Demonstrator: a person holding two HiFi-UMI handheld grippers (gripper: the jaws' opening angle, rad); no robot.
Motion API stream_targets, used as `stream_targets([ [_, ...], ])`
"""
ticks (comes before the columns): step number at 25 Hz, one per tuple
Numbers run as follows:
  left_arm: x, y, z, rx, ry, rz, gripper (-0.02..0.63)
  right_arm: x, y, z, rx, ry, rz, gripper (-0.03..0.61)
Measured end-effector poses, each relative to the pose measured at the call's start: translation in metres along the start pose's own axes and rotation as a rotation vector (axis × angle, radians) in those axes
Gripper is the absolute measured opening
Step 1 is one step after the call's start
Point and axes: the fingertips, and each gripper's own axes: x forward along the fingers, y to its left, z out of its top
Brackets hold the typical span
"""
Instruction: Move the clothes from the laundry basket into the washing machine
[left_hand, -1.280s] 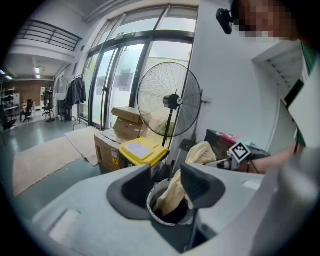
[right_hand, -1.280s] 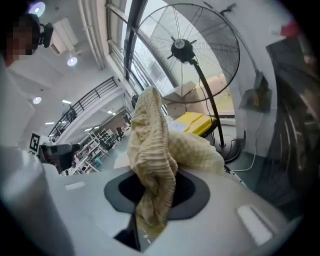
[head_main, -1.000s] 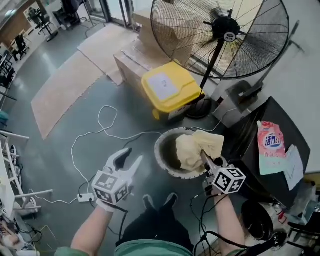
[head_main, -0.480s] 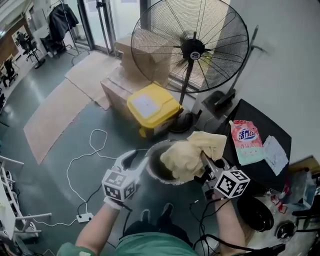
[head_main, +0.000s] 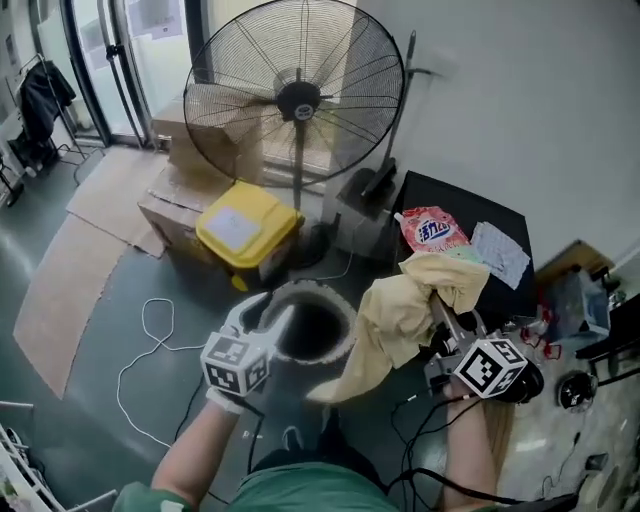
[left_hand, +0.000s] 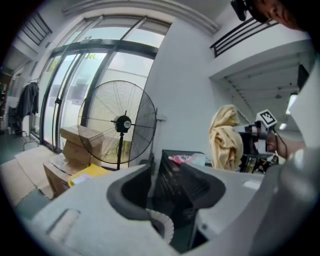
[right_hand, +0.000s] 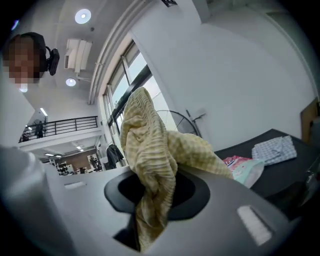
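Note:
My right gripper (head_main: 440, 305) is shut on a pale yellow checked cloth (head_main: 395, 325), which hangs in the air to the right of the round laundry basket (head_main: 343, 303). The right gripper view shows the cloth (right_hand: 150, 150) bunched between the jaws and draped over them. To the left of the basket my left gripper (head_main: 268, 318) is held open with nothing in it. In the left gripper view the open jaws (left_hand: 167, 180) frame a black unit (left_hand: 182, 185), with the yellow cloth (left_hand: 225, 142) at the right. The basket's inside looks dark, and I cannot tell what it holds.
A black-topped unit (head_main: 470, 212) by the wall carries a pink detergent pouch (head_main: 432, 230) and a grey cloth (head_main: 500, 252). A large standing fan (head_main: 295, 100), a yellow bin (head_main: 245, 228) and cardboard boxes (head_main: 175, 200) stand behind the basket. White cables (head_main: 150, 330) lie on the floor.
The right gripper has lifted the yellow cloth up out of the basket and to the right. The left gripper has risen beside the basket. The head view has swung toward the black unit.

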Motion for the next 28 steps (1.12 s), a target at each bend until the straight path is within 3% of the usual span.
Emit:
stream_targets([
  [9, 0.020, -0.063, -0.009, 0.024, 0.007, -0.181, 0.184, -0.114, -0.038, -0.005, -0.004, -0.065, -0.260, 0.095],
  [15, 0.031, -0.109, -0.011, 0.046, 0.022, -0.251, 0.184, -0.180, -0.063, -0.008, 0.014, -0.096, -0.374, 0.095],
  [21, 0.036, -0.148, -0.015, 0.074, 0.024, -0.267, 0.184, -0.233, -0.095, -0.015, 0.056, -0.137, -0.433, 0.095],
  [28, 0.048, -0.206, -0.026, 0.088, 0.046, -0.252, 0.184, -0.279, -0.138, -0.016, 0.103, -0.152, -0.431, 0.095],
])
